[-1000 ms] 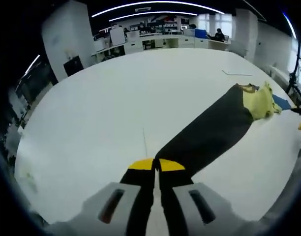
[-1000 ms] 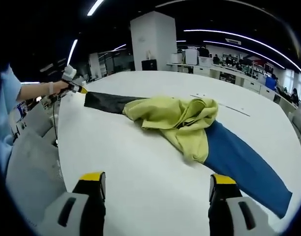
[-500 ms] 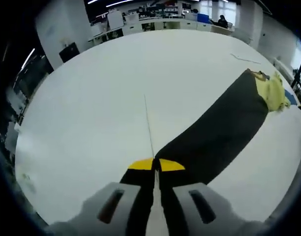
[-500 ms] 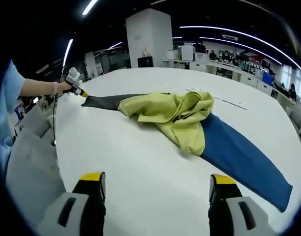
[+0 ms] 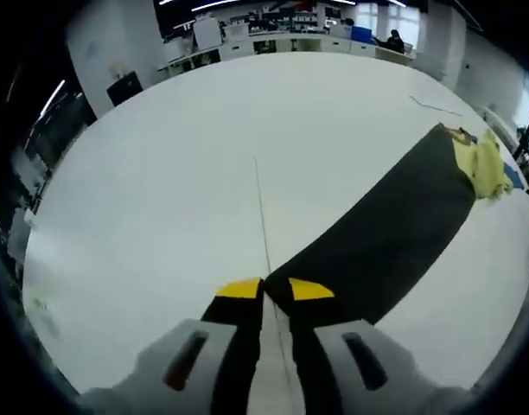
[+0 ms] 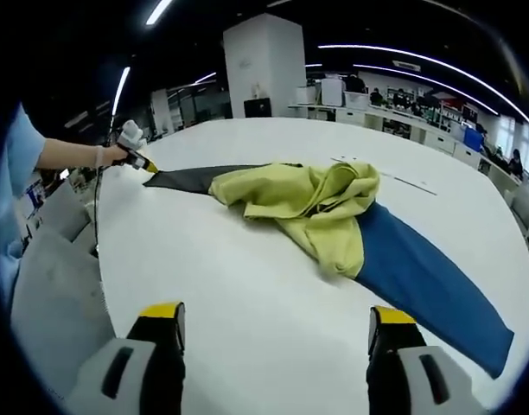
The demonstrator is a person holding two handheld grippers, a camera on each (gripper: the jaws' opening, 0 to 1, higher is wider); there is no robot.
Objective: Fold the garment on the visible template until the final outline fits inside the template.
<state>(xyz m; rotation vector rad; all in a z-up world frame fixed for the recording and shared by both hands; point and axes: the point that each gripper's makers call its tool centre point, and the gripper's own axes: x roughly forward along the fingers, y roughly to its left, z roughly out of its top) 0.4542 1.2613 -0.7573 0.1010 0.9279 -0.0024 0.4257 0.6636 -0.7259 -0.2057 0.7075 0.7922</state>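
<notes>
One sleeve (image 5: 381,233), the black one, lay stretched flat across the bench (image 5: 161,199), and the left gripper (image 5: 275,290) had just parted slightly, letting its cuff go. Yellow body (image 6: 303,203) was bunched mid-bench, unfolded. Right gripper (image 6: 273,324) hung wide, empty.

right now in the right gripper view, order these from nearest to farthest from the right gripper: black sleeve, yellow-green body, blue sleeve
1. blue sleeve: nearest, stretched out on the table toward the view's right side.
2. yellow-green body: bunched in the middle of the garment, farther back.
3. black sleeve: farthest, reaching toward the left gripper at the far left.

The right gripper is open and holds nothing.
</notes>
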